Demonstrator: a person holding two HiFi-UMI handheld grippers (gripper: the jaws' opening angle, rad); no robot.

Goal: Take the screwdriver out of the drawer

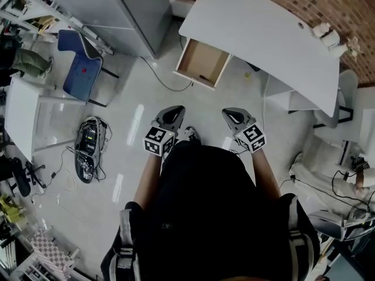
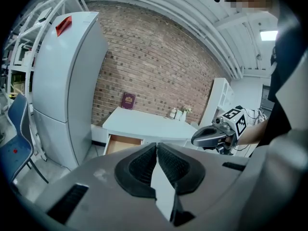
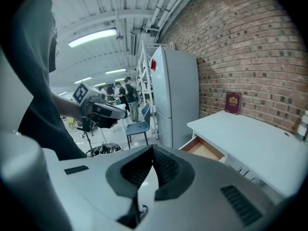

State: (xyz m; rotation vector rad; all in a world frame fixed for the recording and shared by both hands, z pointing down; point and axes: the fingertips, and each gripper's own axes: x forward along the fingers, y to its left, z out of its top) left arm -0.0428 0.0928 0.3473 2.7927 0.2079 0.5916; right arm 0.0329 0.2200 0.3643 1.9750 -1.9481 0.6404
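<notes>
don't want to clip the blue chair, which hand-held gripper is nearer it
Left. In the head view the left hand-held gripper is lower right of the blue chair; the right hand-held gripper lies farther right.

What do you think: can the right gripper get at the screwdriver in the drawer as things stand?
Probably not yet: the drawer stands open with the screwdriver uncovered inside, but the right gripper is well short of it, and its jaws are shut.

The drawer (image 1: 202,63) hangs open under the bench's (image 1: 258,34) left end. A fridge (image 1: 126,10) stands just left of it, with a chair (image 1: 79,63) further left. A book (image 2: 128,100) leans against the brick wall (image 2: 159,57) behind the bench, and bottles (image 1: 327,37) sit at the bench's right end.
</notes>
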